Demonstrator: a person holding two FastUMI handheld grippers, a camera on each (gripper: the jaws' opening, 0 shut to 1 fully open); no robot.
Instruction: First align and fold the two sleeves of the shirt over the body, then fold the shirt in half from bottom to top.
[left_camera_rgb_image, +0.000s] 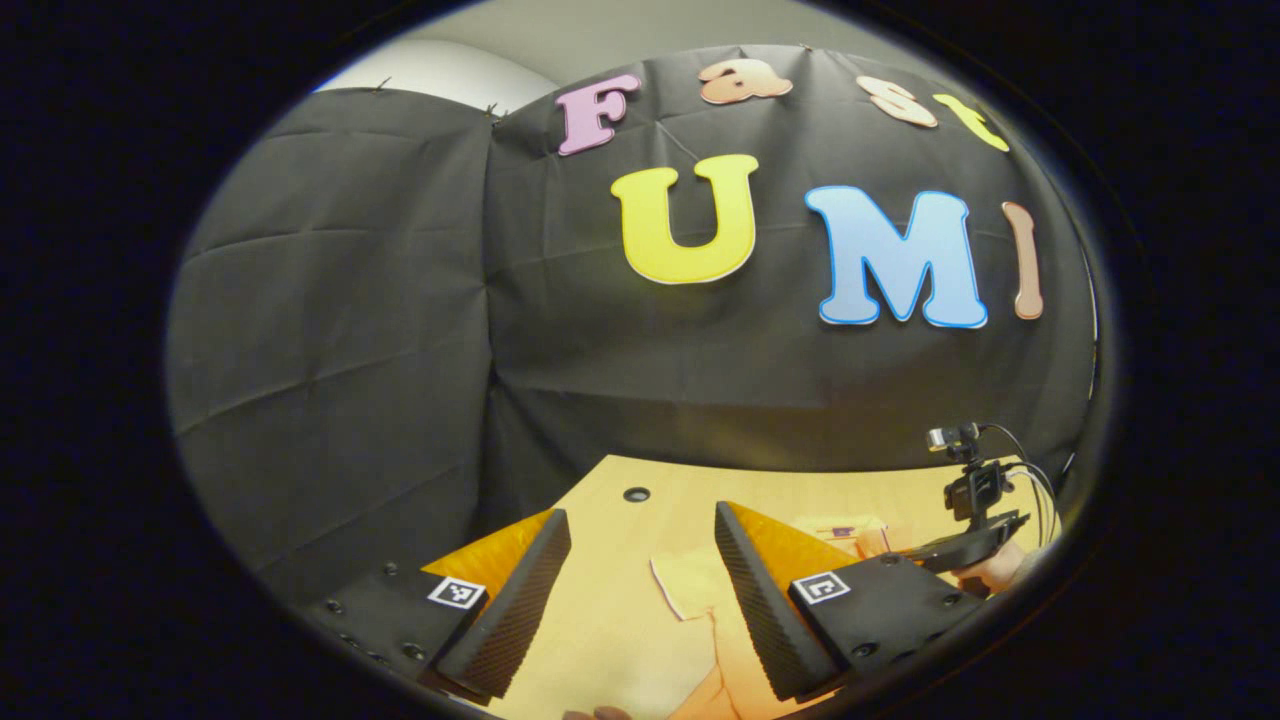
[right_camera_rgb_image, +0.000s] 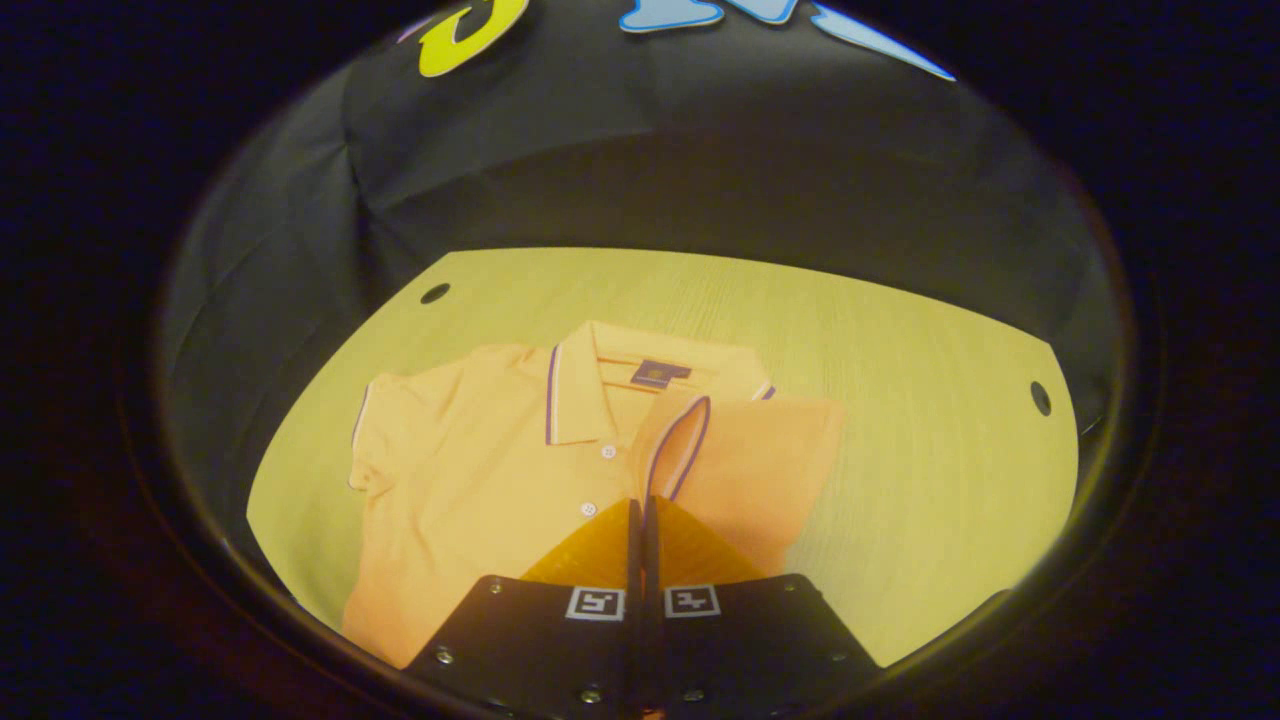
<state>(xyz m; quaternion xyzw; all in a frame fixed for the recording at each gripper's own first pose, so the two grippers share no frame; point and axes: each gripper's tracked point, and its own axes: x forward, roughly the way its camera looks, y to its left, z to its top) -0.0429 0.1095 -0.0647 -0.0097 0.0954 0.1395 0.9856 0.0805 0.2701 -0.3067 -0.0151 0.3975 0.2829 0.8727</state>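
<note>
While the wooden table (right_camera_rgb_image: 900, 330) bears the orange polo shirt (right_camera_rgb_image: 470, 470) flat, collar toward the wall, one sleeve (right_camera_rgb_image: 740, 450) is folded over the body and the other sleeve (right_camera_rgb_image: 385, 430) lies out. Right gripper (right_camera_rgb_image: 640, 515) pinches the folded sleeve's cuff; left gripper (left_camera_rgb_image: 640, 580) hangs released, and the bottom-to-top fold remains.

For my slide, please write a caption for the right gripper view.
Right gripper, jaws closed, folding one sleeve over the orange polo shirt on the table.

Soft cloth shirt (right_camera_rgb_image: 480, 450); smooth, seemingly wood-grain table (right_camera_rgb_image: 900, 400).
</note>
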